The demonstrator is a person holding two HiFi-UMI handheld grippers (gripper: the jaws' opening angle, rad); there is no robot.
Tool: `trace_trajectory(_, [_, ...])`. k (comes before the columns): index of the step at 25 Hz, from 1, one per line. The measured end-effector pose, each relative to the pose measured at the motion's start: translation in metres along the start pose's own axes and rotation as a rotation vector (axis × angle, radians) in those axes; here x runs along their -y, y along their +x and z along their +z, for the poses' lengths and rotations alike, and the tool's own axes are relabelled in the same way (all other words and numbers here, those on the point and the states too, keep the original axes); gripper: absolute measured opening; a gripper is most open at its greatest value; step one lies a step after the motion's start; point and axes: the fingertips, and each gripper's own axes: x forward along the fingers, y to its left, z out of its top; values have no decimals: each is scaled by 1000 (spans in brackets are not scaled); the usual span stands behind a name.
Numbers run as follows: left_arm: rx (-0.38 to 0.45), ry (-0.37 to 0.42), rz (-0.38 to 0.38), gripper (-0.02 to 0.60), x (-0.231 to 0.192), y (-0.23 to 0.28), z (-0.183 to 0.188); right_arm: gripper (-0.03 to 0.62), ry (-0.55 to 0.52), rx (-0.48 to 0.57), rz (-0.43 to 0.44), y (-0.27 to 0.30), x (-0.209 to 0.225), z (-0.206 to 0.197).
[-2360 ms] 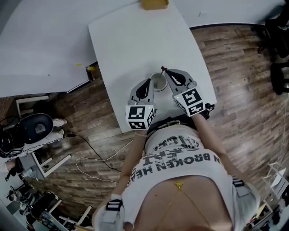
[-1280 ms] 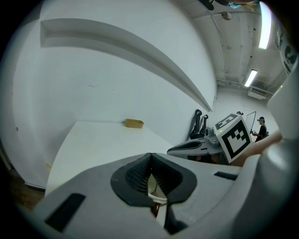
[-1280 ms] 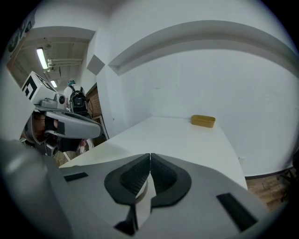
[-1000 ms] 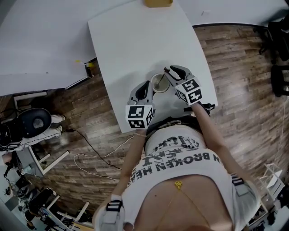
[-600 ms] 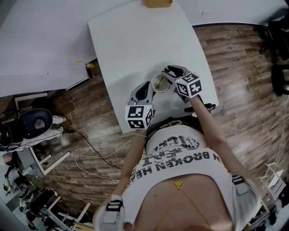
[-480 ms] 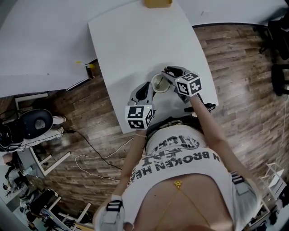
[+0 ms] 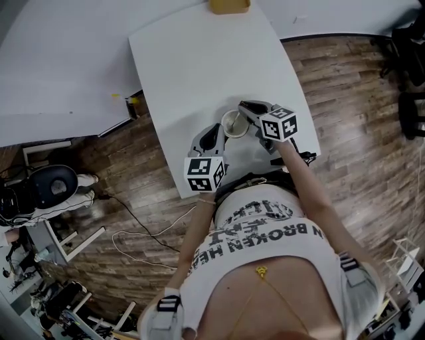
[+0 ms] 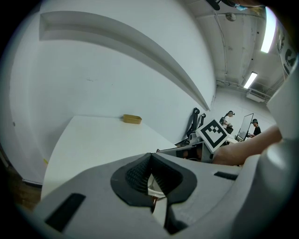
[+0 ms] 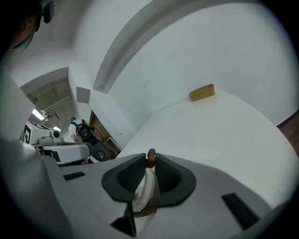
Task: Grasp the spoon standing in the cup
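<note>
A white cup [image 7: 232,123] stands near the front edge of the white table [image 7: 199,60]. My left gripper [image 7: 221,130] reaches it from the near side. In the left gripper view its jaws [image 8: 150,158] stand nearly together with the cup's white wall [image 8: 155,187] pinched between the pads. My right gripper [image 7: 246,109] comes in over the cup from the right. Its jaws [image 9: 150,157] are closing, and the spoon's brown handle tip [image 9: 151,163] sits between the pad tips, touched on both sides. Below it the cup [image 9: 141,190] shows pale.
A small yellow-brown box [image 7: 229,6] lies at the table's far edge, also visible as the box [image 8: 132,119] and the box [image 9: 202,92]. Wooden floor surrounds the table; chairs and cables stand at the left. People stand far off in the room.
My right gripper has swung left from beside the cup to over its rim and drawn its jaws in round the spoon's handle. The left gripper and cup have stayed put.
</note>
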Motion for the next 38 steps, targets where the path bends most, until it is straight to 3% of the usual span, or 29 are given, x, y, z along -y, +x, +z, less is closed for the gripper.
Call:
trace_trajectory(26, [-29,-36,9,-2,-3,0,-12,40,-18,53,120,-19,-35,27])
trace_trajectory(38, [-36,-36,11,-2,-4,-1,-22,40,-128,58,135,-33,-59,40])
